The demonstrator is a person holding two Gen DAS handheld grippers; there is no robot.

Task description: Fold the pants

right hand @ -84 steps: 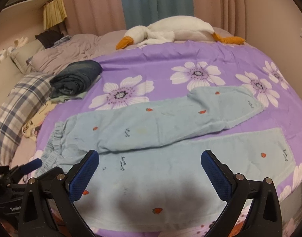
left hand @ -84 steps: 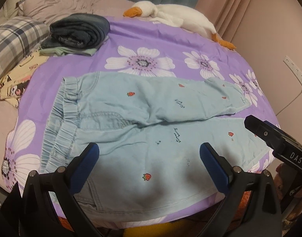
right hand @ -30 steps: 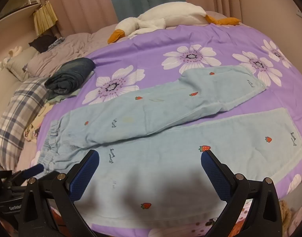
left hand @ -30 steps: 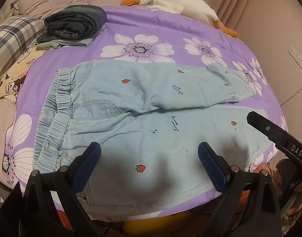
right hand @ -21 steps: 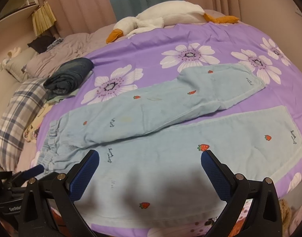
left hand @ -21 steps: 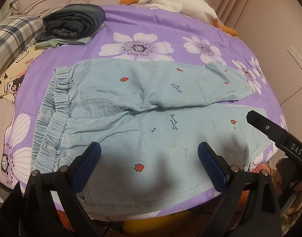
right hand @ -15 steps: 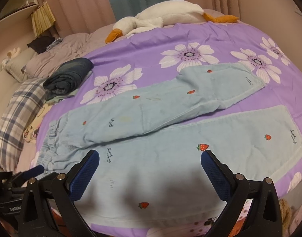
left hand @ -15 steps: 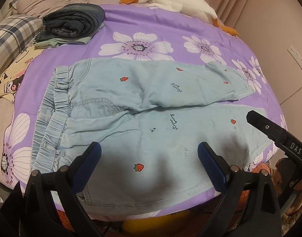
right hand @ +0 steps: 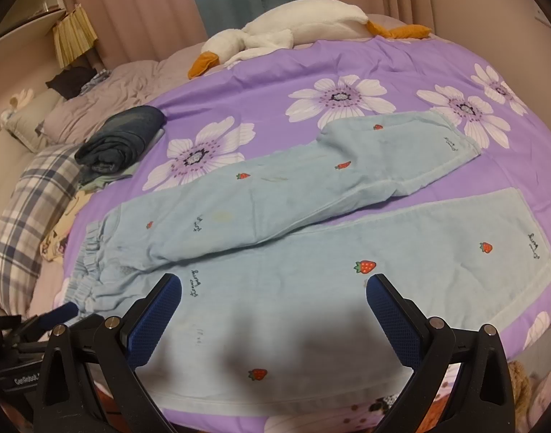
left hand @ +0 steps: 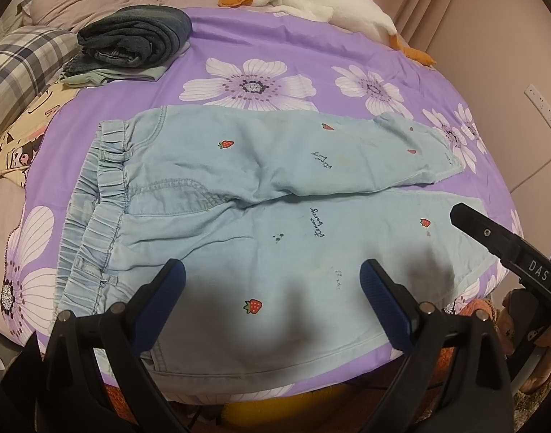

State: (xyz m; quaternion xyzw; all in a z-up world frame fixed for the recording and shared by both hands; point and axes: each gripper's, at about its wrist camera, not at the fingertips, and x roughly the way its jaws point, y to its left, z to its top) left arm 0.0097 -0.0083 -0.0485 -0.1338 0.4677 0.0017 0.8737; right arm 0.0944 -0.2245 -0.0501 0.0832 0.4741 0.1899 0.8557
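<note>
Light blue pants (left hand: pixel 239 216) with strawberry prints lie flat on the purple flowered bedspread (left hand: pixel 275 47), waistband to the left, legs spread to the right. They also show in the right wrist view (right hand: pixel 311 252). My left gripper (left hand: pixel 271 288) is open and empty, hovering above the near leg. My right gripper (right hand: pixel 273 299) is open and empty, above the near leg further right. The right gripper's body (left hand: pixel 506 249) shows at the right edge of the left wrist view.
A stack of folded dark jeans and clothes (left hand: pixel 134 39) sits at the back left. A white goose plush (left hand: pixel 311 0) lies at the far edge. A plaid pillow (left hand: pixel 19 65) and yellow printed cloth (left hand: pixel 19 137) lie to the left. The bed's near edge runs below the grippers.
Both grippers have drifted slightly over the pants; they stay open. The pants have not moved.
</note>
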